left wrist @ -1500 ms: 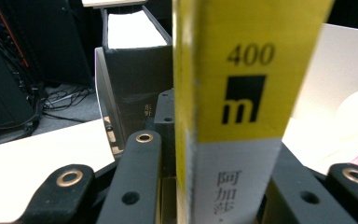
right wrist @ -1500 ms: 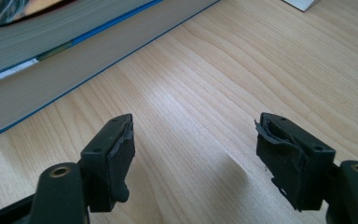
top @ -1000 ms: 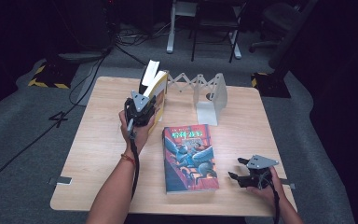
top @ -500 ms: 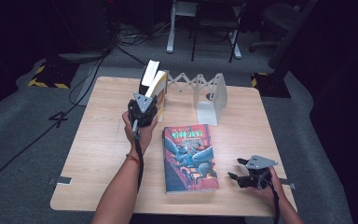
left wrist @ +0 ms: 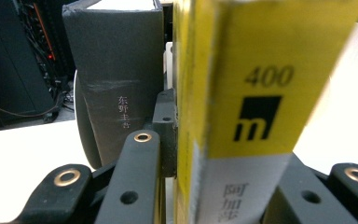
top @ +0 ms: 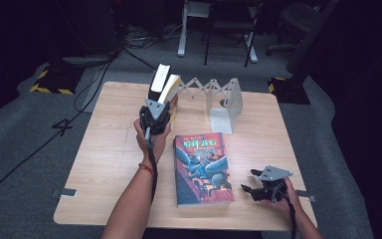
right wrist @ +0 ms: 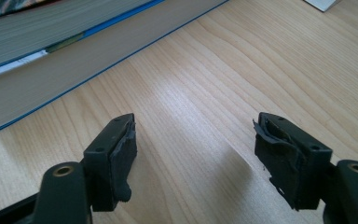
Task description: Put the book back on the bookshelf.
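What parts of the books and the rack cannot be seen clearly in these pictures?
- Yellow book: left gripper view, top and bottom cut off by the frame edges.
- Dark book: lower spine hidden behind the left gripper; lettering too small.
- White rack: high view, left end hidden behind the books.

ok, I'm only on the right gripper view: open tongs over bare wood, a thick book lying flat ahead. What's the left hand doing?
Observer: The left tongs grip a yellow-spined book, held upright at the white expanding book rack.
Operator: Anything already in the rack?
Observer: A dark grey book stands just beside the yellow one.
Operator: And my flat book?
Observer: Its illustrated cover faces up mid-table, left of the right tongs, untouched.
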Demonstrator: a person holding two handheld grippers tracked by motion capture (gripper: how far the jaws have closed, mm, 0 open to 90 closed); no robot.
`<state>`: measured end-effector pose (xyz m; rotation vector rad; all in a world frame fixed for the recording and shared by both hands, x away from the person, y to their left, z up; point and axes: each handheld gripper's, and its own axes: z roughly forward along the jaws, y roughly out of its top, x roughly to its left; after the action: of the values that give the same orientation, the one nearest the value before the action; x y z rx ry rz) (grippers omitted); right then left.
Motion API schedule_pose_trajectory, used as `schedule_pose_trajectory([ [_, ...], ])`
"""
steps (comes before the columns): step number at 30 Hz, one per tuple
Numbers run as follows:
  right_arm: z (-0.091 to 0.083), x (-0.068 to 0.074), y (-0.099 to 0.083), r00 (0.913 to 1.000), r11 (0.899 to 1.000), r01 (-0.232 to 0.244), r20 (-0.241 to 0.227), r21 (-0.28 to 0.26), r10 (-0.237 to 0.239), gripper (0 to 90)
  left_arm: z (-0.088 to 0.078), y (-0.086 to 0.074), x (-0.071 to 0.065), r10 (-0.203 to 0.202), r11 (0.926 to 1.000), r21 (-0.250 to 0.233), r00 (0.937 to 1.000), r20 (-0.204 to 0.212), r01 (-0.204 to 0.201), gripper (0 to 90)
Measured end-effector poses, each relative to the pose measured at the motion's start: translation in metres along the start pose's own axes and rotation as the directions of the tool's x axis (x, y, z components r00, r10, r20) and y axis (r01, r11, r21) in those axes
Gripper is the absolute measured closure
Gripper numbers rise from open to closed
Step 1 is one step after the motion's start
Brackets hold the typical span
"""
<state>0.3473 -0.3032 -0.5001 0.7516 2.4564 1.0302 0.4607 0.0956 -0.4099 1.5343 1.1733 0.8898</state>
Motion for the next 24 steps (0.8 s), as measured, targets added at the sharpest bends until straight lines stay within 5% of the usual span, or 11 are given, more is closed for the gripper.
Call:
schedule_pose_trajectory([
  [14, -0.003, -0.002, -0.003, 0.9999, 1.000, -0.012, -0.005, -0.003, 0.012, 28.9, -0.010, -0.005, 0.006, 0.029, 0.9989, 0.037, 0.9995, 0.016, -0.029, 61.7],
  [24, -0.003, -0.002, -0.005, 0.9996, 1.000, -0.026, -0.009, -0.006, 0.026, 27.8, -0.030, -0.030, 0.017, 0.053, 0.9952, 0.076, 0.9928, 0.108, -0.061, 49.9],
])
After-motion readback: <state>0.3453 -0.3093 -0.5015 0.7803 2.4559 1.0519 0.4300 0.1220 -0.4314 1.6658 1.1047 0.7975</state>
